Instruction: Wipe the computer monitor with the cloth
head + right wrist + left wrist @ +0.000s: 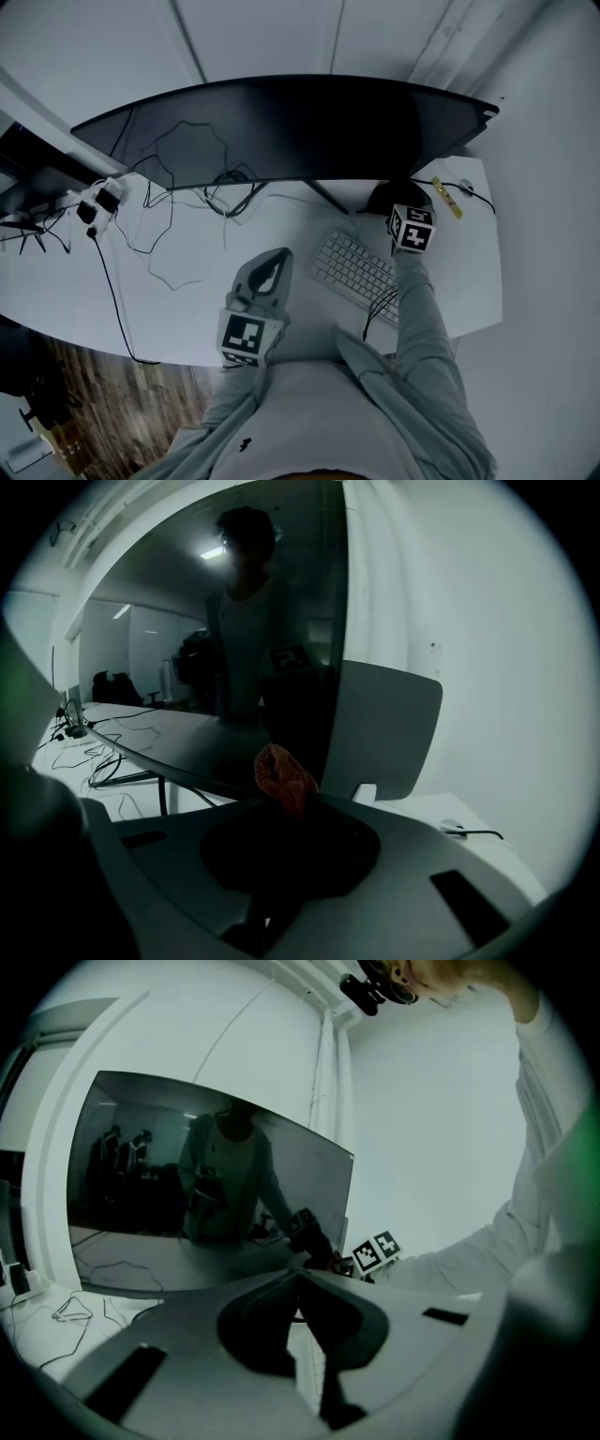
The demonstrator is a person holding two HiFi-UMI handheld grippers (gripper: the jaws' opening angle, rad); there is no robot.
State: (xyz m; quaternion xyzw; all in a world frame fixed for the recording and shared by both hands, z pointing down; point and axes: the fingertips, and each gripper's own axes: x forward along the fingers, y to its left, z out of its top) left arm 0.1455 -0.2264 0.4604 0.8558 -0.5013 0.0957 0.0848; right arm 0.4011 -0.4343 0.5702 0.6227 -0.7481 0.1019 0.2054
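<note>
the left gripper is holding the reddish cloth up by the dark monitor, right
Not quite: the right gripper holds it, not the left. The right gripper view shows the reddish cloth pinched between its jaws, close to the dark monitor. In the left gripper view the left gripper has its jaws together with nothing between them.

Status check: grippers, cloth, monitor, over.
Left gripper shut, empty, over desk. Right gripper shut on cloth, by lower edge of monitor. Keyboard beneath right forearm.
</note>
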